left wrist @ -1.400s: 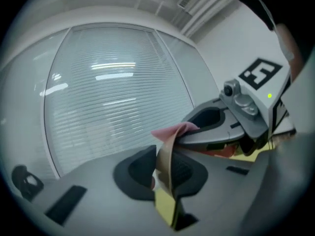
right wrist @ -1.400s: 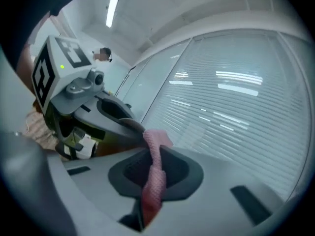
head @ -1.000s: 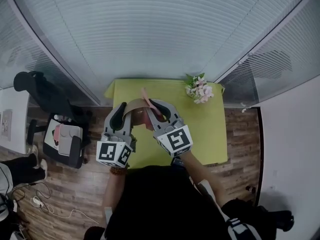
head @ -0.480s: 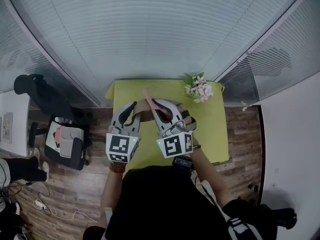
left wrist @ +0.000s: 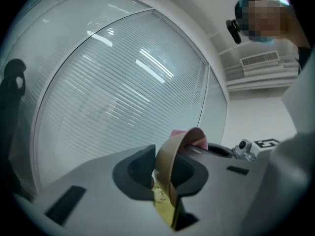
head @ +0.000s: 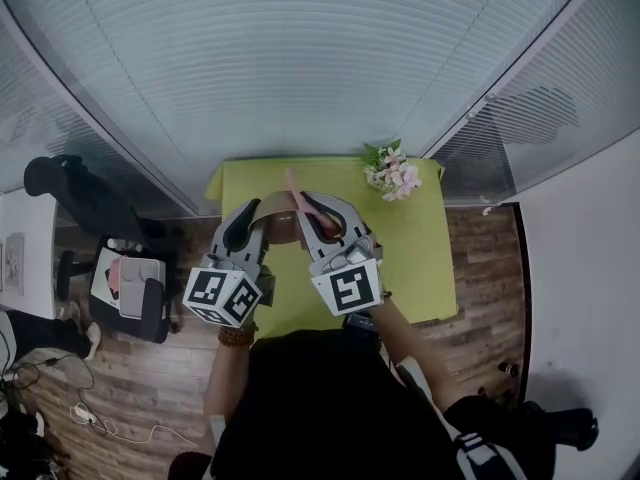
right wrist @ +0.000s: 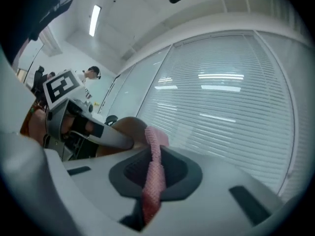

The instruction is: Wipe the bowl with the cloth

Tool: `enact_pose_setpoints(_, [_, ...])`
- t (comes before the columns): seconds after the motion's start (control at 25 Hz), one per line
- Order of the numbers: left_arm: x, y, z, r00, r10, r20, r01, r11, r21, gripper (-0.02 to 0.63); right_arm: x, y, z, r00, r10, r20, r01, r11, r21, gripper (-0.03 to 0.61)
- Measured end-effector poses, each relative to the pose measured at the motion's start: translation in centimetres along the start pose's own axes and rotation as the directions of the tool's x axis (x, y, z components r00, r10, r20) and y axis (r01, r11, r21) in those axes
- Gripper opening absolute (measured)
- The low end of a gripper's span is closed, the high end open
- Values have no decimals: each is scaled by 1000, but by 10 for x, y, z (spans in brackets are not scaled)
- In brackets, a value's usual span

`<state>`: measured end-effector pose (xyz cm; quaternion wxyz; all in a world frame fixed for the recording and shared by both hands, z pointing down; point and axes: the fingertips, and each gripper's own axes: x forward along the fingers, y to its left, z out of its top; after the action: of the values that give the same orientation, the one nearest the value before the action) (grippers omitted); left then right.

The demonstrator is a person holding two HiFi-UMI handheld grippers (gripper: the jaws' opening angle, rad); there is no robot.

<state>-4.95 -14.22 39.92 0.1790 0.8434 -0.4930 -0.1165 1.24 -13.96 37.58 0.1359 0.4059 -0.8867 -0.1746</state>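
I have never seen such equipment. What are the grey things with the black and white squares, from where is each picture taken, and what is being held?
There is no robot here. A person holds a hand-operated gripping tool in each hand, and the cubes with square markers are part of those tools. The wide picture comes from a camera on the person's head, looking steeply down. The other two pictures come from a camera on each tool, looking along its two jaws.

Below the hands is a yellow-green table, with a bunch of flowers near its far right corner.

The left tool grips the rim of a brown bowl, and its jaws have just been closing further on that rim. The right tool is shut on a pink cloth, held up close beside the bowl.
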Motion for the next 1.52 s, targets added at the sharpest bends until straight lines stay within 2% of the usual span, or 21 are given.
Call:
enact_pose_setpoints(0.16, [-7, 6, 3, 996, -1, 85, 13, 989, -148, 52, -1, 2, 2, 999, 9, 48, -15, 992, 127, 17])
enact_pose_setpoints(0.2, [-7, 7, 0, 996, -4, 85, 17, 987, -158, 56, -1, 3, 0, 999, 14, 33, -18, 992, 127, 17])
enact_pose_setpoints(0.24, [-6, 7, -6, 998, -17, 61, 25, 990, -136, 60, 1, 4, -5, 1000, 21, 6, -21, 994, 104, 17])
enact_pose_setpoints(0.28, [-4, 6, -13, 999, -35, 12, 36, 996, -78, 64, 2, 4, -10, 999, 28, -25, -26, 998, 64, 15])
enact_pose_setpoints(0.36, [-1, 1, -26, 993, -41, -109, 54, 992, 113, 64, 3, 6, -18, 996, 42, -77, -46, 998, -48, 15])
enact_pose_setpoints(0.4, [0, -2, -29, 988, -17, -156, 51, 974, 221, 64, 2, 8, -19, 995, 45, -92, -56, 992, -113, 15])
enact_pose_setpoints(0.48, [2, -6, -28, 978, 52, -201, 32, 919, 394, 45, 0, 10, -15, 995, 38, -96, -59, 974, -221, 15])
enact_pose_setpoints(0.56, [4, -8, -27, 970, 108, -218, 14, 871, 492, 44, -2, 11, -8, 995, 20, -94, -48, 950, -309, 15])
enact_pose_setpoints(0.64, [4, -7, -28, 959, 157, -238, 3, 831, 557, 46, -1, 15, -4, 995, 8, -97, -46, 917, -396, 15])
enact_pose_setpoints(0.68, [5, -6, -30, 954, 173, -244, -1, 817, 577, 49, -1, 17, -3, 995, 5, -99, -47, 901, -430, 15])
enact_pose_setpoints(0.72, [5, -6, -30, 953, 178, -245, -3, 815, 580, 51, -1, 19, -2, 995, 4, -100, -50, 890, -453, 15])
enact_pose_setpoints(0.76, [4, -7, -30, 957, 168, -239, -6, 829, 560, 51, -2, 20, -1, 995, 5, -101, -51, 884, -466, 15])
enact_pose_setpoints(0.8, [3, -7, -28, 964, 144, -225, -9, 860, 510, 51, -2, 21, 1, 995, 4, -99, -50, 881, -470, 15])
enact_pose_setpoints(0.88, [0, -7, -23, 980, 81, -181, -15, 940, 341, 40, -4, 21, 4, 996, -2, -90, -40, 885, -464, 15])
enact_pose_setpoints(0.92, [-2, -6, -20, 986, 61, -156, -17, 964, 267, 40, -4, 21, 7, 997, -6, -82, -32, 890, -455, 15])
enact_pose_setpoints(1.04, [-7, -4, -11, 996, 35, -82, -25, 992, 123, 40, -5, 21, 14, 999, -9, -43, -8, 924, -383, 15])
enact_pose_setpoints(1.16, [-12, -2, -1, 1000, -6, 7, 7, 996, -91, 46, -9, 18, 25, 1000, -6, 2, 6, 958, -288, 20])
enact_pose_setpoints(1.36, [-23, 0, 17, 990, -16, 140, 56, 957, -286, 52, -13, 13, 39, 998, -2, 65, 11, 990, -143, 20])
enact_pose_setpoints(1.44, [-24, 1, 12, 989, -27, 145, 71, 950, -305, 52, -13, 14, 35, 998, 7, 55, -1, 994, -106, 20])
enact_pose_setpoints(1.48, [-23, 1, 6, 992, -45, 116, 76, 958, -278, 57, -11, 14, 29, 999, 11, 39, -7, 995, -104, 20])
enact_pose_setpoints(1.52, [-21, -1, -1, 995, -72, 69, 85, 972, -218, 69, -9, 13, 23, 1000, 13, 17, -11, 993, -121, 18])
